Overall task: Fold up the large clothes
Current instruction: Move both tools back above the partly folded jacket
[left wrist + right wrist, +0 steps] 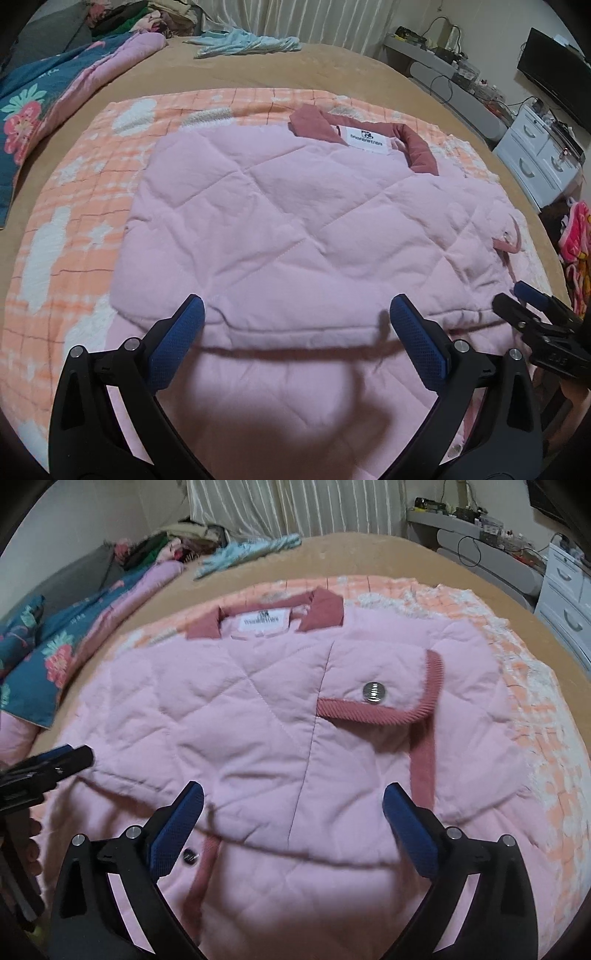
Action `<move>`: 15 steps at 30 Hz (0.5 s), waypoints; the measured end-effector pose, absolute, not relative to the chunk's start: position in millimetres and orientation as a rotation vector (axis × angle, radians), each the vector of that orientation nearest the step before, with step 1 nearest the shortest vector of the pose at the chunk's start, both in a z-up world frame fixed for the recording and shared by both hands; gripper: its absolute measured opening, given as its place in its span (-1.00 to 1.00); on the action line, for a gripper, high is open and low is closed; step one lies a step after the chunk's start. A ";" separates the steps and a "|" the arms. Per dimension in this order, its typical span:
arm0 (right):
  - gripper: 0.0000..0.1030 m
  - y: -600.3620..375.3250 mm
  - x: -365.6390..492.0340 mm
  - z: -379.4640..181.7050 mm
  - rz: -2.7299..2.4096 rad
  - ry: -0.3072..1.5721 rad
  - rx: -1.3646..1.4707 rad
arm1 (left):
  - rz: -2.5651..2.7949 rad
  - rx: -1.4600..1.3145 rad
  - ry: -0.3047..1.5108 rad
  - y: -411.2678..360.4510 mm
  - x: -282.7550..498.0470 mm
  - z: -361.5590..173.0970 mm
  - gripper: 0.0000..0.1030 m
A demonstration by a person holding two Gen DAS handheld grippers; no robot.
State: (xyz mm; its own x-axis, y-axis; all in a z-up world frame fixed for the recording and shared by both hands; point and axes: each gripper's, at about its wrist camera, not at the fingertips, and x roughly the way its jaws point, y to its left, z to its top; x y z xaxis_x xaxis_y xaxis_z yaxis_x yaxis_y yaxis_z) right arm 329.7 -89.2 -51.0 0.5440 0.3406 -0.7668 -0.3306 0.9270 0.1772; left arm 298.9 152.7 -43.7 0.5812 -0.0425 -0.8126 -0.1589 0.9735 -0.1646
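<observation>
A pale pink quilted jacket [295, 221] with a dusty-rose collar [417, 147] and a white label lies folded on an orange-and-white checked blanket [74, 206]. In the right wrist view the jacket [258, 720] shows a rose-trimmed pocket flap with a silver snap button [373, 693]. My left gripper [295, 314] is open above the jacket's near folded edge, holding nothing. My right gripper [293, 799] is open above the near fold, empty. Each gripper shows at the edge of the other view: the right one [532, 295] and the left one [70, 755].
The blanket lies on a tan bed [332, 70]. A blue floral quilt [33, 103] and a clothes pile sit at the far left, a light teal garment [240, 42] at the far edge. White drawers [535, 158] and a cluttered shelf stand to the right.
</observation>
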 end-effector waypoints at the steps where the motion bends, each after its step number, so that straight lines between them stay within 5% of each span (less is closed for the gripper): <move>1: 0.90 -91.9 325.2 -46.5 0.399 0.906 0.016 | 0.068 -0.232 0.945 152.5 296.5 -40.6 0.84; 15: 0.92 -123.9 286.5 -6.7 0.391 0.842 0.073 | 0.054 -0.239 0.892 138.7 259.0 -0.9 0.84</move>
State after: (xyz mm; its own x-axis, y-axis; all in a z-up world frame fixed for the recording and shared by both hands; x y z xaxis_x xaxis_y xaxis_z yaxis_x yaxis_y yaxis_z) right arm 286.5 -123.9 -6.7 0.5995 0.3654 -0.7121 -0.3086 0.9264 0.2156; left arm 259.0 138.7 -0.9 0.6281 -0.0529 -0.7763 -0.1459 0.9720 -0.1843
